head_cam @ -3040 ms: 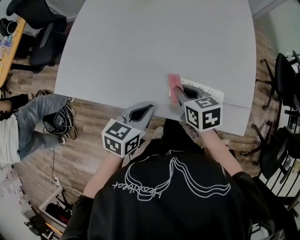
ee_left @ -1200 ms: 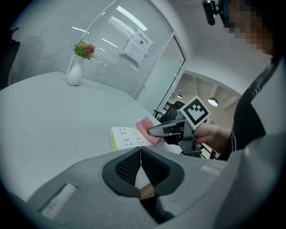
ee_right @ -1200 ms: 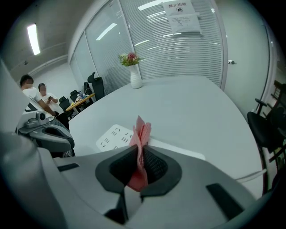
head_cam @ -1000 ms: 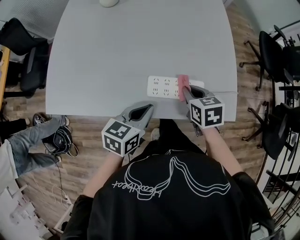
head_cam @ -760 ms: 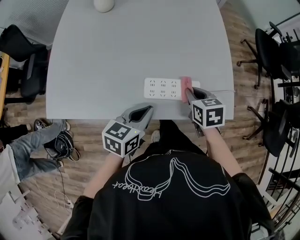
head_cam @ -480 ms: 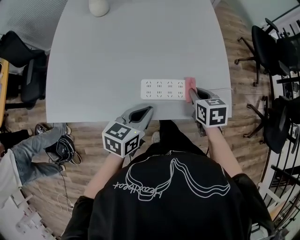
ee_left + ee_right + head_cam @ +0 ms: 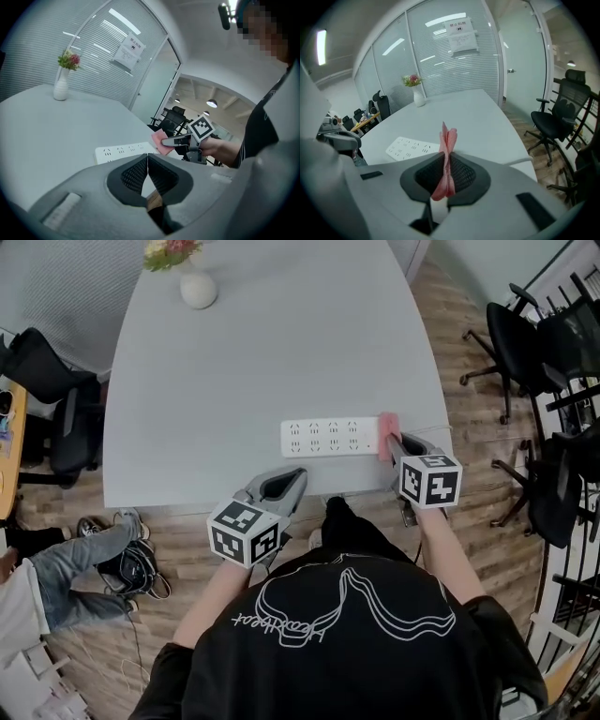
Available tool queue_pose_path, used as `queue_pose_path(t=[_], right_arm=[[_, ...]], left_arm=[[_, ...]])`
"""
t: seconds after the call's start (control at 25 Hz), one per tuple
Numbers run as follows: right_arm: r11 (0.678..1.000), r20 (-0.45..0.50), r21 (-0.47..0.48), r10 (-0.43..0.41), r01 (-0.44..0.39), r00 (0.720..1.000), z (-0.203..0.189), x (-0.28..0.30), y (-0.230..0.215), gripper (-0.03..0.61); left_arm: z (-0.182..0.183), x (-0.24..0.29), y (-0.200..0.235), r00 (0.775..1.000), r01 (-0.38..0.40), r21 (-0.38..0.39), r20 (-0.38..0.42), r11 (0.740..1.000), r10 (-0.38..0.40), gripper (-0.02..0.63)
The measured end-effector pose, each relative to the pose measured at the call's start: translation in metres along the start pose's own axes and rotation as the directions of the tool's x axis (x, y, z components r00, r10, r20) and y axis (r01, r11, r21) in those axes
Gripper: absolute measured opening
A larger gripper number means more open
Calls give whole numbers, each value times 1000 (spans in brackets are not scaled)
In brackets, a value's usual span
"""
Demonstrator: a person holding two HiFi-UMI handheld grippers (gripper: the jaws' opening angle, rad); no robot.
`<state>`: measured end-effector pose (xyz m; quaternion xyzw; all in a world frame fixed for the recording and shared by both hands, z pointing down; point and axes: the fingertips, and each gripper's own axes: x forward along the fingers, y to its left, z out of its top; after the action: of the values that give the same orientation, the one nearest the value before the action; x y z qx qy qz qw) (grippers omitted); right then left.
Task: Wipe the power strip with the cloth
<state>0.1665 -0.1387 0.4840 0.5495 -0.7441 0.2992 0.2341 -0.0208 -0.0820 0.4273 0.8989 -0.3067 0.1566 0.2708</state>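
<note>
Two grippers are held at the near edge of a grey table [image 7: 262,352]. A pink cloth [image 7: 449,140] is clamped upright between the closed jaws of the right gripper [image 7: 446,157]. The white power strip [image 7: 330,437] lies just ahead and left of those jaws, with the cloth at its right end. The left gripper [image 7: 147,161], jaws pressed together on nothing, is held just short of the strip.

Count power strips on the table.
1. The white power strip lies near the table's front edge, with the pink cloth in the right gripper at its right end. Nothing there could hide another.
</note>
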Motion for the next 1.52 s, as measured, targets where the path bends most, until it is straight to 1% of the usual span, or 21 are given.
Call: queue_pose_path(t=[0.08,0.16,0.24,0.28,0.36,0.44,0.56,0.64,0.72,0.76,0.8,0.92,1.12,1.24,1.36,1.52], right_arm=[[1000,52,-5,24,-23,998,7,-17,8,38],[997,111,-28,80,-78,991,17,-37,22,38],[988,181,-61,153,-144,972,30,-59,37,38],[981,217,-76,193,-180,957,38,-70,44,38],[961,283,-102,275,-256,919,51,-96,59,37],[940,341,-138,342,-313,876,61,-125,73,37],[911,418,-199,412,-361,810,74,-166,91,37],[891,452,-220,455,-398,768,79,-190,103,37],[870,465,-242,493,-431,735,78,-210,114,37],[861,463,-254,509,-441,726,75,-219,117,37],[856,458,-264,516,-444,724,71,-227,119,37],[855,454,-270,518,-442,725,60,-253,115,37],[837,441,-293,547,-461,712,31,-295,122,35],[818,443,-287,575,-499,688,13,-317,127,35],[806,444,-279,590,-522,674,-3,-336,131,34],[784,461,-270,615,-559,640,-16,-363,137,31]], left_arm=[[5,-9,-7,1000,2,17,18,1000,-2,14],[12,-20,-15,999,6,32,39,999,-7,14],[24,-27,-23,998,11,47,67,999,-14,14],[31,-31,-28,996,13,53,82,999,-18,14],[45,-39,-41,993,20,67,114,998,-28,14],[58,-50,-57,988,25,86,149,996,-38,14],[77,-68,-83,977,28,110,208,994,-50,14],[86,-84,-100,967,29,116,247,993,-57,14],[93,-97,-119,958,36,115,279,993,-67,14],[96,-103,-129,954,41,116,291,992,-73,14],[97,-107,-140,951,45,120,300,992,-80,14],[99,-113,-176,944,48,144,317,988,-92,14],[85,-127,-226,933,56,149,344,987,-105,14],[73,-136,-252,928,53,162,356,985,-109,14],[64,-146,-274,923,52,173,368,984,-113,14],[53,-160,-299,916,47,188,383,981,-117,14]])
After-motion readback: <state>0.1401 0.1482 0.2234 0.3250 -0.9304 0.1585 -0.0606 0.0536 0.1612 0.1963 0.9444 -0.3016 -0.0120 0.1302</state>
